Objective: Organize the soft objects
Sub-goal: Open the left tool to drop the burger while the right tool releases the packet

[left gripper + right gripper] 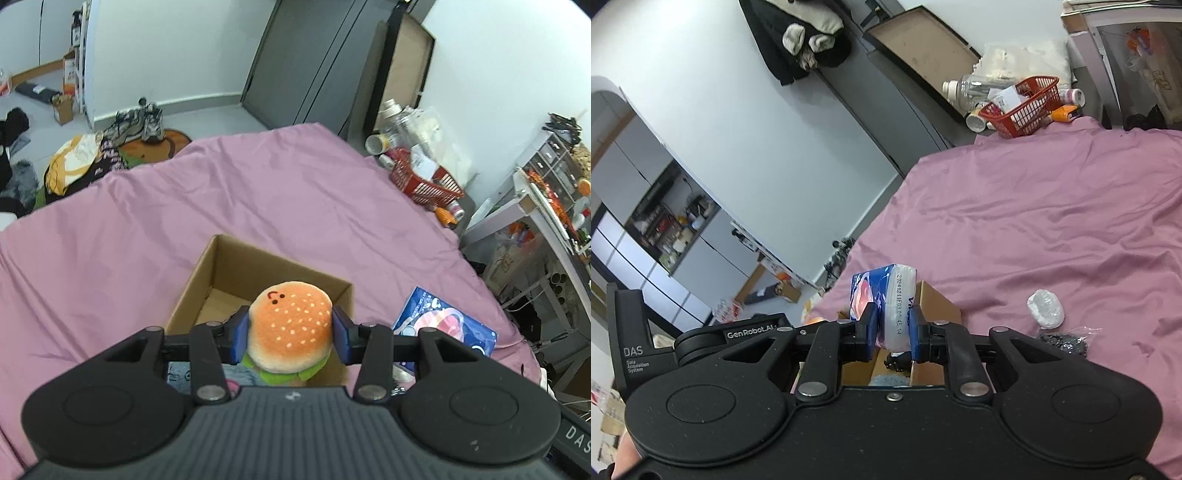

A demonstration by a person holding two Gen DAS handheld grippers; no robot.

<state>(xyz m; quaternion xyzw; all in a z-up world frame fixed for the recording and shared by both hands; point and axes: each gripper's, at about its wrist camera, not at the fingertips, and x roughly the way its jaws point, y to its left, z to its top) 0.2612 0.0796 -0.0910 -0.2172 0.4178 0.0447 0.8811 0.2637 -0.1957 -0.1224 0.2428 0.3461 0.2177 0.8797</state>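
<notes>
My left gripper (290,334) is shut on a plush hamburger (290,325) with an orange bun and a green felt fringe, held over the open cardboard box (207,277) on the pink bedspread. My right gripper (893,326) is shut on a blue and white tissue pack (886,295), held above the same box (938,301). The pack also shows in the left wrist view (448,321), to the right of the box. A grey-blue soft item lies inside the box, mostly hidden.
A pink bedspread (258,192) covers the bed. A red basket (424,181) with bottles sits at the far corner. A white wrapped item (1046,308) and a dark crinkly bag (1065,341) lie on the bed to the right. Shelving and clutter stand beside the bed.
</notes>
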